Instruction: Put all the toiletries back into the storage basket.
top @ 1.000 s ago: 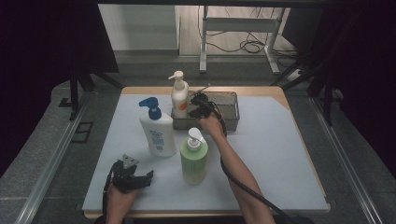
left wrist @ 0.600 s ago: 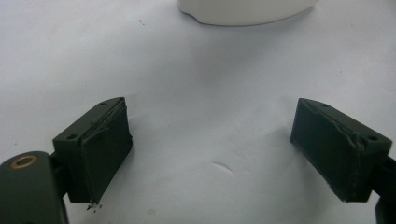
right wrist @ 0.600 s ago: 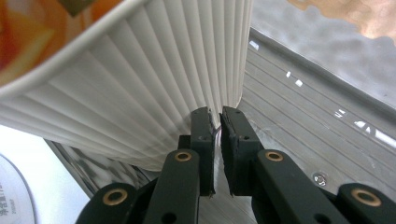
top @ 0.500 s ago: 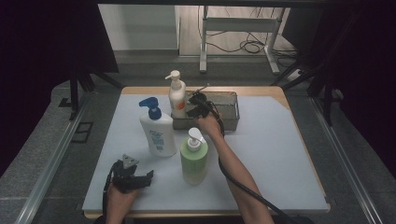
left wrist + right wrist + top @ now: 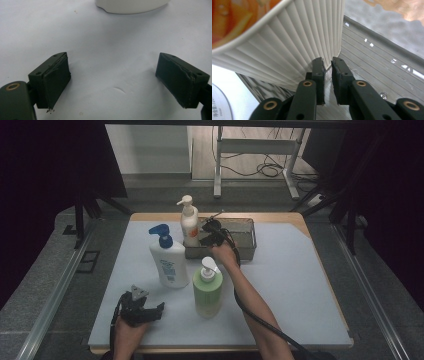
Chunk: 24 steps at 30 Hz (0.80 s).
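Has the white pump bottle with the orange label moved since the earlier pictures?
Yes. The white pump bottle has shifted slightly left and tilted away from the metal basket, whose place is unchanged; its base stays at the basket's left end, by the right gripper.

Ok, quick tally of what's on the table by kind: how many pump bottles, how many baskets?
Pump bottles: 3 (cream bottle, white bottle with blue pump, green bottle)
Metal baskets: 1 (basket)
Total: 4

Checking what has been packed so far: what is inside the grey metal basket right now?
The white ribbed pump bottle stands at the left end of the basket, with the right tool at it. The hand covers part of the floor.
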Each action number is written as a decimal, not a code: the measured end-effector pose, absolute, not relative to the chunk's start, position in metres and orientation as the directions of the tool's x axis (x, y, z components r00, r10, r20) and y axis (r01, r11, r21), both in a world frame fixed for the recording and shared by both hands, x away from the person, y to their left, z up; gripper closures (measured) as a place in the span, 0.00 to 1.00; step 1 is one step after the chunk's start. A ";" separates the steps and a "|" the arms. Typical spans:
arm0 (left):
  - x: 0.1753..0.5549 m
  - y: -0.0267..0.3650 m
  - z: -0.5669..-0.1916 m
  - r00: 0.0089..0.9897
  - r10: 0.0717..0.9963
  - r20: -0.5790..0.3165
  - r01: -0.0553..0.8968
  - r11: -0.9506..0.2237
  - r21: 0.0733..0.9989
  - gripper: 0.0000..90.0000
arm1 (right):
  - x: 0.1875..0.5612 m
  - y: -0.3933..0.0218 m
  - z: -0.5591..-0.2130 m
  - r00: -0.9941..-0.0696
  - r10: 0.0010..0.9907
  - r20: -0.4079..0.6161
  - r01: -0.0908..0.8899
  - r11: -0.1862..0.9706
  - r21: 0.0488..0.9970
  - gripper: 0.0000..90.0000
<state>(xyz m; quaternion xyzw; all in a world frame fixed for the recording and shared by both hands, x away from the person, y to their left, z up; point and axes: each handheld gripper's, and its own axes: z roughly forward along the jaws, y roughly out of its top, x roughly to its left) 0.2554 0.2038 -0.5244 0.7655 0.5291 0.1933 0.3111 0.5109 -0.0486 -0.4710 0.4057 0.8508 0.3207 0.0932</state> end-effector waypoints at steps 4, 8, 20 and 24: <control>0.255 0.204 -0.524 0.366 0.930 -0.033 0.689 -0.247 0.681 0.13 | 0.509 -0.050 -0.471 -0.648 0.757 0.078 0.621 0.466 0.630 0.80; 0.255 0.204 -0.524 0.365 0.930 -0.033 0.689 -0.246 0.681 0.13 | 0.507 -0.052 -0.468 -0.651 0.757 0.064 0.609 0.469 0.640 0.74; 0.255 0.204 -0.525 0.365 0.930 -0.032 0.689 -0.247 0.682 0.13 | 0.498 -0.071 -0.449 -0.661 0.749 0.037 0.565 0.464 0.682 0.62; 0.255 0.204 -0.525 0.365 0.931 -0.033 0.688 -0.245 0.683 0.13 | 0.493 -0.078 -0.442 -0.669 0.742 0.038 0.549 0.459 0.698 0.60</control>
